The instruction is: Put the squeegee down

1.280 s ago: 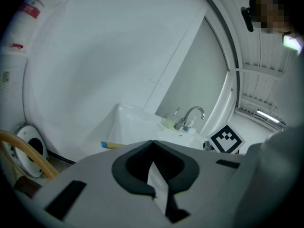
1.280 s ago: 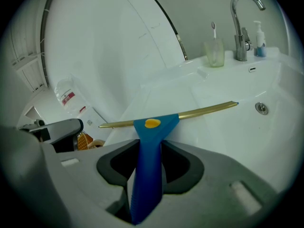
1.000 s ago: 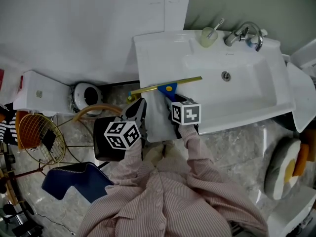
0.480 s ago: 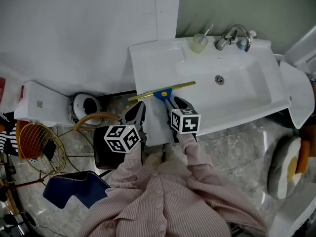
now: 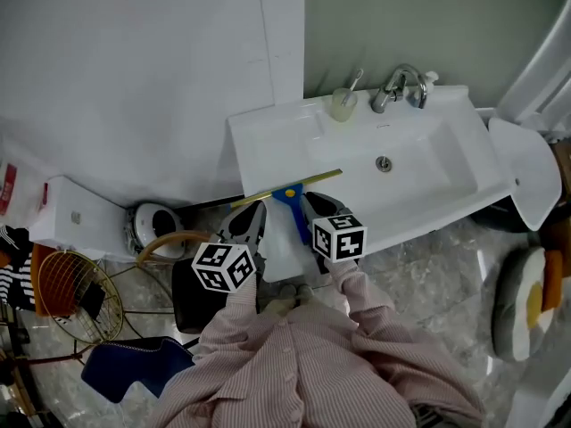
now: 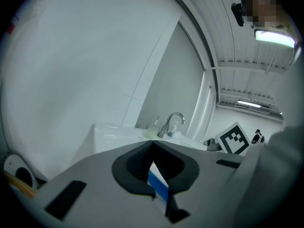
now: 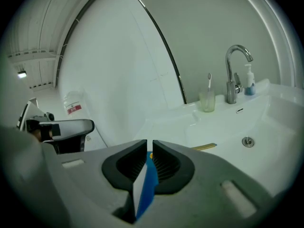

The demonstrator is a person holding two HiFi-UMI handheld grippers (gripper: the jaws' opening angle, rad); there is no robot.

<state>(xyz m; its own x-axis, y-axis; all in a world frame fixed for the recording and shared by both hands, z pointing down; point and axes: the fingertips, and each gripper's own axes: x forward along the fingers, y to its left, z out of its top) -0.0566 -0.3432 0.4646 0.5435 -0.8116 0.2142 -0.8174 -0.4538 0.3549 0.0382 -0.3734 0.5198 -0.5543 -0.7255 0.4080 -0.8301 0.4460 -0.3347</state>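
The squeegee (image 5: pixel 287 184), a brass-coloured blade with a blue handle, lies flat across the front left rim of the white sink (image 5: pixel 268 141). My right gripper (image 5: pixel 314 205) hangs just right of the handle and above it. Its jaws are closing and stand a narrow gap apart, with no part of the squeegee between them. From the right gripper (image 7: pixel 149 144) view, the blade's end (image 7: pixel 204 147) shows past the fingertips. My left gripper (image 5: pixel 248 214) is off the sink's front left corner, and in the left gripper (image 6: pixel 152 144) view its tips meet on nothing.
A tap (image 5: pixel 397 86) and a cup holding a toothbrush (image 5: pixel 343 103) stand at the back of the sink. On the floor to the left are a white box (image 5: pixel 76 212), a wire basket (image 5: pixel 67 297), a black bin (image 5: pixel 192 297) and a blue item (image 5: pixel 134 364).
Both grippers have lifted and drawn back slightly from the sink's front. The squeegee stays lying on the rim where it was.
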